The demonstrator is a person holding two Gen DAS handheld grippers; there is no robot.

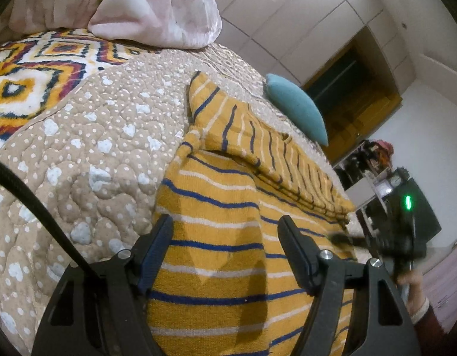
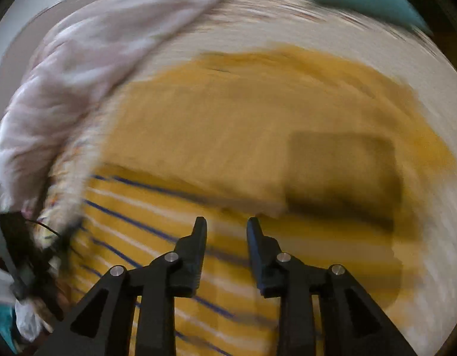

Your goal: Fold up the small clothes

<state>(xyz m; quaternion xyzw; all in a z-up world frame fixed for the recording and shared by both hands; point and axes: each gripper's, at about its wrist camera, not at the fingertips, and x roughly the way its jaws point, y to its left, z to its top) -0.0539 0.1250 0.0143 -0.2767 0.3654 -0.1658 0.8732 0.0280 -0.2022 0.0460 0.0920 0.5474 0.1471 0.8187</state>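
Note:
A mustard-yellow knit garment [image 1: 216, 207] with blue and white stripes lies on the bed, one part folded over along its far side. My left gripper [image 1: 227, 233] hovers just over its near part, jaws wide apart, nothing pinched. In the left wrist view my right gripper [image 1: 347, 238] shows blurred at the garment's right edge, a green light on its body. The right wrist view is smeared by motion. There my right gripper [image 2: 227, 222] points down at the garment [image 2: 258, 124] with a clear gap between its fingers and no cloth in them.
The bed carries a beige dotted quilt [image 1: 94, 154], a diamond-patterned blanket [image 1: 29, 71], pink pillows [image 1: 157, 9] at the head and a teal cushion [image 1: 296, 106] near the far edge. A black cable [image 1: 29, 195] crosses the left. White wardrobe doors [image 1: 302, 14] stand behind.

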